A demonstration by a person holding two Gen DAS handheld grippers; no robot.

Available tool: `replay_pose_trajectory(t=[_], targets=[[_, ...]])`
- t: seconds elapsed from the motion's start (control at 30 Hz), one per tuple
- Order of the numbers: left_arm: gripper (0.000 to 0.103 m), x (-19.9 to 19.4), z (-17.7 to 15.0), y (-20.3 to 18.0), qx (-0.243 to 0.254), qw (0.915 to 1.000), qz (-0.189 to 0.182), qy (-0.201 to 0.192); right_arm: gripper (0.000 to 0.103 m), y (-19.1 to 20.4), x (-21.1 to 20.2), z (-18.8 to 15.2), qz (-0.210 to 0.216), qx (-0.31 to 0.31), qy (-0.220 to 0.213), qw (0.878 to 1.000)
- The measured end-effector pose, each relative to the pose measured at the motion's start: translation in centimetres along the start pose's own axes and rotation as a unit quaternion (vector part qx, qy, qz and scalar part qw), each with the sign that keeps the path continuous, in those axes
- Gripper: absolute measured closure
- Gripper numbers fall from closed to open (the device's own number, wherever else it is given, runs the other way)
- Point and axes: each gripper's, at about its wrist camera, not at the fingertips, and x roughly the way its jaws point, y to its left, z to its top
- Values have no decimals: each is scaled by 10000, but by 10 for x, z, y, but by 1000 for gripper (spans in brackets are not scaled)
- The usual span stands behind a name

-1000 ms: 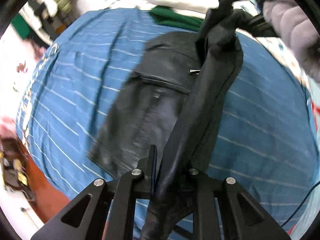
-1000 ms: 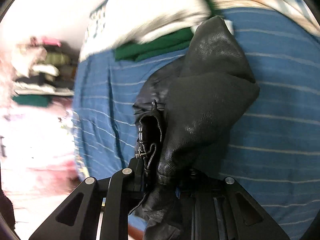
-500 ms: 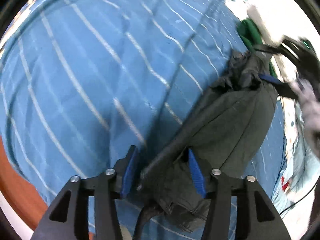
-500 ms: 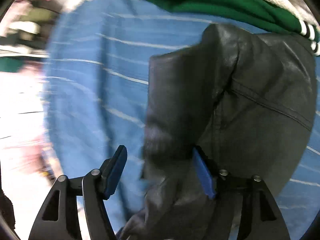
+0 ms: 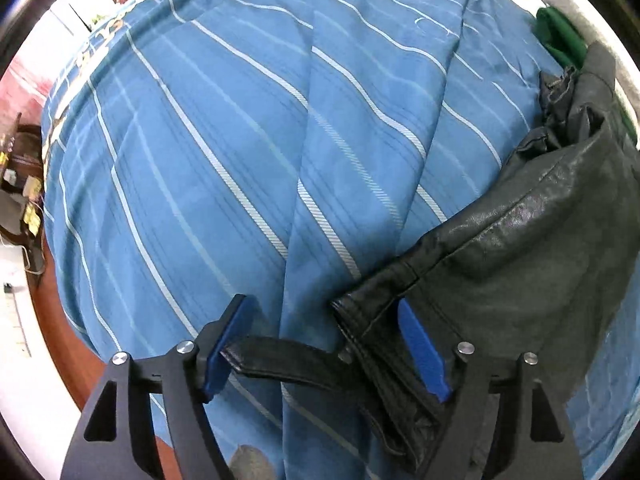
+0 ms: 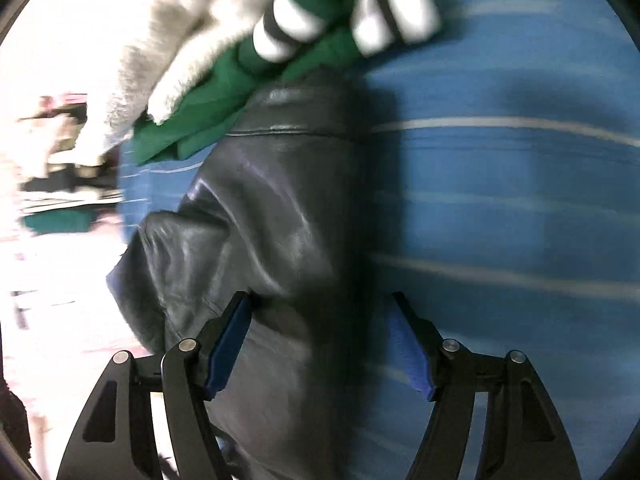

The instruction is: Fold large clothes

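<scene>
A black leather garment (image 5: 520,248) lies folded on the blue striped bedspread (image 5: 240,140), at the right of the left wrist view. Its hem corner and a loose strap (image 5: 288,362) lie between the jaws of my left gripper (image 5: 326,348), which is open just above them. In the right wrist view the same garment (image 6: 260,240) runs from the bottom centre up to the green clothing. My right gripper (image 6: 320,342) is open, its jaws wide apart over the garment's edge, holding nothing.
A green garment (image 6: 224,92) with white cuffs and a grey-white fleece (image 6: 168,40) lie at the bed's far end, touching the leather garment. The green one also shows in the left wrist view (image 5: 560,40). The bed's edge and reddish floor (image 5: 60,320) lie left.
Both grippers held the leather garment lifted a second ago. They lowered it onto the bed, opened and let go. The garment now lies folded on the bedspread.
</scene>
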Motion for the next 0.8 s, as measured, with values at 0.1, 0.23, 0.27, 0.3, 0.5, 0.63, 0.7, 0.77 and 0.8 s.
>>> replay_pose_trajectory(t=[0.1, 0.23, 0.27, 0.3, 0.5, 0.63, 0.7, 0.77, 0.8], targets=[[25, 0, -1, -7, 132, 9998, 141, -79, 46, 9, 31, 11, 501, -283, -79, 9983], [24, -1, 5, -17, 298, 9991, 281, -51, 86, 6, 32, -2, 833, 17, -407, 9957], [24, -3, 5, -19, 363, 9989, 305, -47, 86, 0, 20, -13, 1011, 308, -620, 9925], [24, -7, 5, -20, 422, 9986, 302, -77, 87, -6, 11, -20, 1132, 513, -747, 9894], [24, -49, 25, -20, 574, 9977, 198, -292, 87, -75, -86, -145, 1058, 2371, -1609, 9522], [21, -67, 24, -30, 817, 9948, 358, -494, 71, -124, -133, -240, 365, 3115, -1776, 9328], [15, -60, 18, -26, 946, 9925, 595, -490, 54, -148, -146, -267, -183, 3319, -1584, 9297], [15, -38, 13, -20, 934, 9907, 906, -388, 46, -171, -156, -285, -777, 3227, -1274, 9346], [15, -22, 12, -15, 889, 9911, 963, -231, 41, -181, -163, -287, -928, 3131, -1191, 9376]])
